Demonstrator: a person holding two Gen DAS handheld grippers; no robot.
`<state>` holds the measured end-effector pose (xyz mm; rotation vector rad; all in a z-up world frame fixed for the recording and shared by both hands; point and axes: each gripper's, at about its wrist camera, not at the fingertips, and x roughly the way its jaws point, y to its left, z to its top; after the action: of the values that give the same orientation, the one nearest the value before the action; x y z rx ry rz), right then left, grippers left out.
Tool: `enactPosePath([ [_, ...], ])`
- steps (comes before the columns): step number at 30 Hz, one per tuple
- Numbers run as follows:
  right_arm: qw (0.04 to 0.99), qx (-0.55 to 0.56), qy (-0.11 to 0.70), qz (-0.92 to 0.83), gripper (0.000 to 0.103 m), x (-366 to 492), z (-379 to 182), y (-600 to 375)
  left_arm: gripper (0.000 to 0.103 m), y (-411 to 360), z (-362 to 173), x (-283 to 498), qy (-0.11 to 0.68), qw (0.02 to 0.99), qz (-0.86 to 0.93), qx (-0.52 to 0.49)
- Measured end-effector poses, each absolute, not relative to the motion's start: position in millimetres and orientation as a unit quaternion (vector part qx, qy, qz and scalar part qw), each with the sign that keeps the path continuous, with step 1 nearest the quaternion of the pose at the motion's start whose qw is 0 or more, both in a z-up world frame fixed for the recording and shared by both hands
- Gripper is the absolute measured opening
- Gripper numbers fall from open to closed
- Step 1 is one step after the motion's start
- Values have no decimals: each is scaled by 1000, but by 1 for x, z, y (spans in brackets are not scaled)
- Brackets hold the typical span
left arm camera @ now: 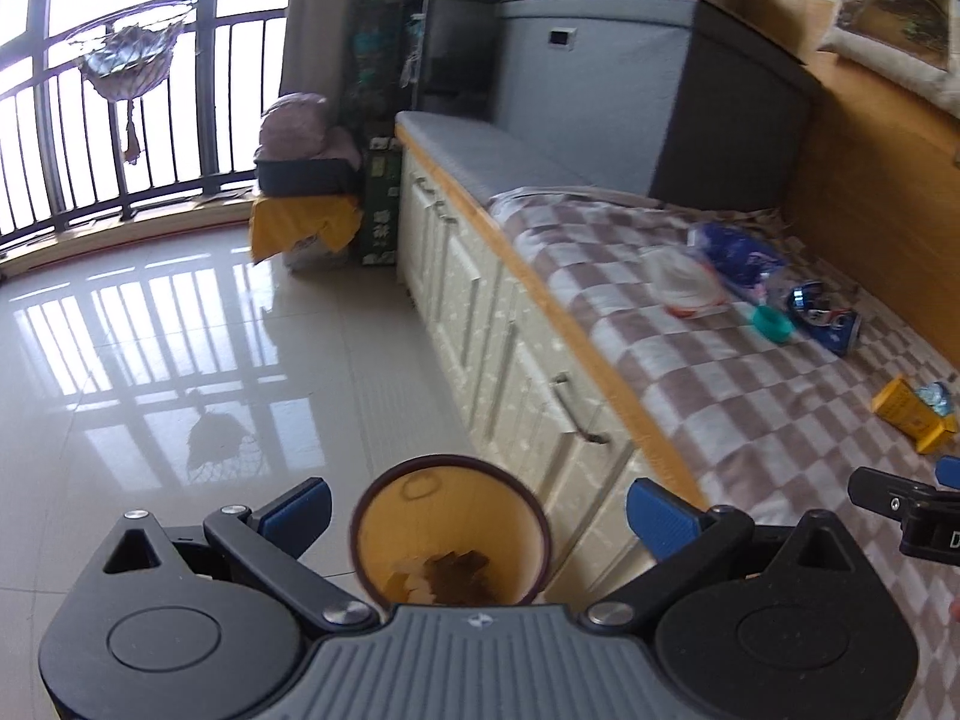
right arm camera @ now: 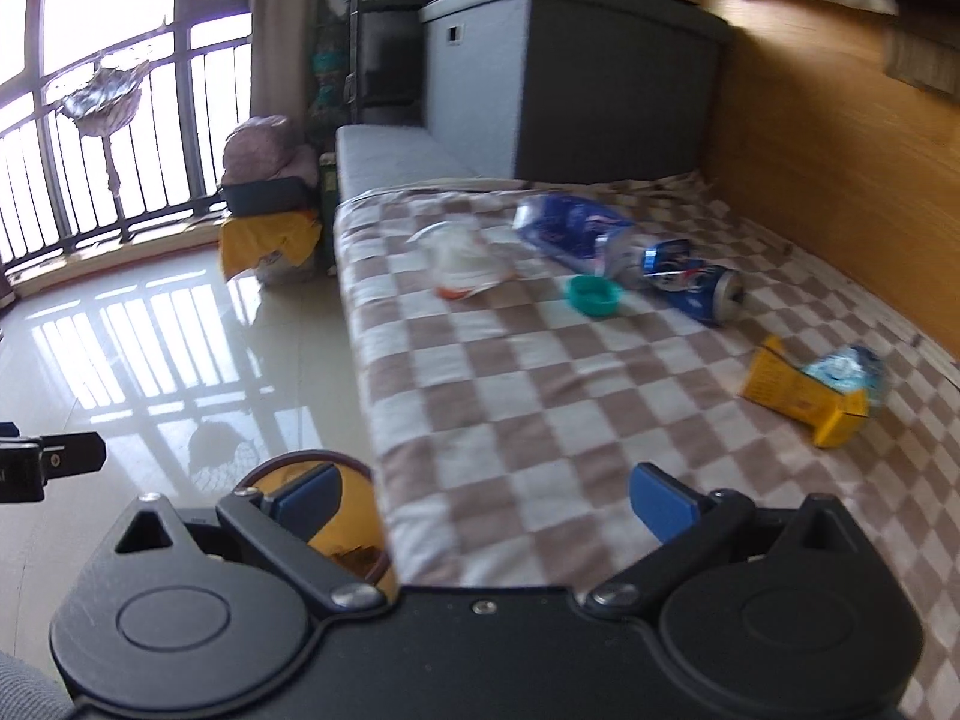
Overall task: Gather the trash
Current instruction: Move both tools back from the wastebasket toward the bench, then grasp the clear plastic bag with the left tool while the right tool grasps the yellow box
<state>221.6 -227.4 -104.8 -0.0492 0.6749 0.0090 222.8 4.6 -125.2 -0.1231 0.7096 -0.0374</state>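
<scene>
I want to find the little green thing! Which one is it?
Look at the checked blanket on the bench. Near its middle, litter lies in a row; the teal cap sits between the clear wrapper and the crushed can. It alone is small, round and green.

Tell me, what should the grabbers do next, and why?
Probably the right gripper, open and empty, should reach forward to the yellow box, the nearest trash on the checkered blanket. The bin waits on the floor under the open left gripper.
</scene>
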Motion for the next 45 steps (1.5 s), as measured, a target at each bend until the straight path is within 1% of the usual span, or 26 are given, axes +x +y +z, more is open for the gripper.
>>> enactPosePath([
  [11,950,1,300,-84,103,204,-109,-328,103,-76,-123,237,313,945,-84,-43],
  [14,950,20,299,-91,103,204,-113,-353,103,-93,-122,250,308,944,-104,-49],
  [21,945,15,300,-132,103,215,-126,-394,103,-127,-118,296,294,944,-137,-60],
  [24,944,17,298,-139,103,221,-131,-408,103,-133,-117,321,291,942,-142,-86],
  [27,945,23,296,-136,103,226,-135,-420,103,-132,-119,345,284,936,-153,-141],
  [32,948,35,291,-120,103,239,-140,-433,103,-126,-125,390,296,911,-155,-239],
  [34,951,32,288,-104,98,245,-140,-437,103,-124,-127,406,294,903,-156,-272],
  [36,954,31,286,-86,87,253,-139,-441,103,-123,-130,419,285,900,-153,-293],
  [38,957,29,281,-71,81,261,-137,-446,103,-122,-134,431,276,898,-146,-311],
  [39,958,26,278,-68,80,265,-136,-448,103,-121,-137,437,272,894,-150,-324],
  [44,965,25,256,-49,79,282,-130,-457,103,-118,-155,457,263,873,-159,-379],
  [45,965,29,258,-44,77,286,-131,-458,103,-118,-158,460,262,870,-160,-386],
])
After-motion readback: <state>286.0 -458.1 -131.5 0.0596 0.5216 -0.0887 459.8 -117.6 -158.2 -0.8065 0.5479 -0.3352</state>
